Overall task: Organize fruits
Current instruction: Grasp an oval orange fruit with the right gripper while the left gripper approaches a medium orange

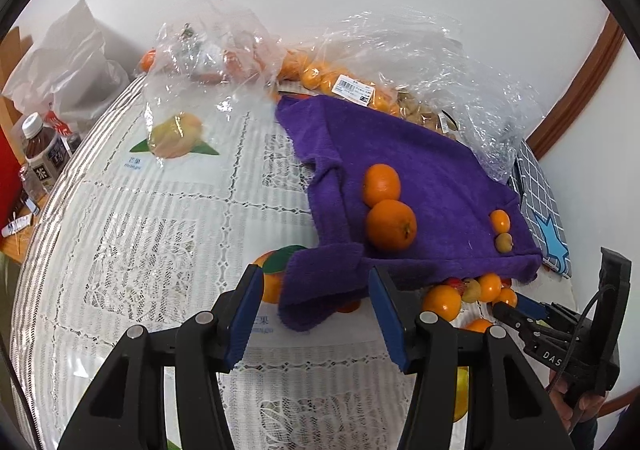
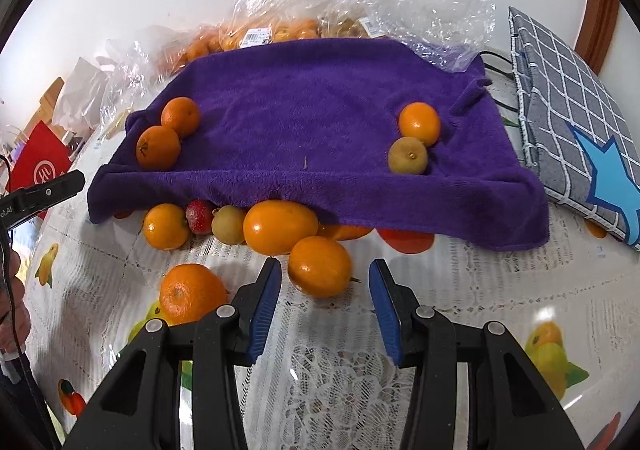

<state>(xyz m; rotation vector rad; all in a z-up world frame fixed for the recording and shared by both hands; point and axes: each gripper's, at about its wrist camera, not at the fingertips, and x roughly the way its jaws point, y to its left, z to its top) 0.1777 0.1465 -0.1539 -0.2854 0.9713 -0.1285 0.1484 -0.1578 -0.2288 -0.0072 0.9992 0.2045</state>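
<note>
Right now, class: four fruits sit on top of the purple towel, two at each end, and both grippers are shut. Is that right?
Not quite. Both grippers are open: the left gripper and the right gripper each show spread fingers holding nothing, seen in their own wrist views. The four fruits on the purple towel, two at each end, are correct.

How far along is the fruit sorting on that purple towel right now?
Done so far: two oranges sit together at one end of the purple towel, and a small orange fruit with a brownish one at the other.

In hand: nothing. The right gripper is open around a kumquat; the left gripper is open at the towel's corner.

Left: the loose pile by the towel's edge.
</note>
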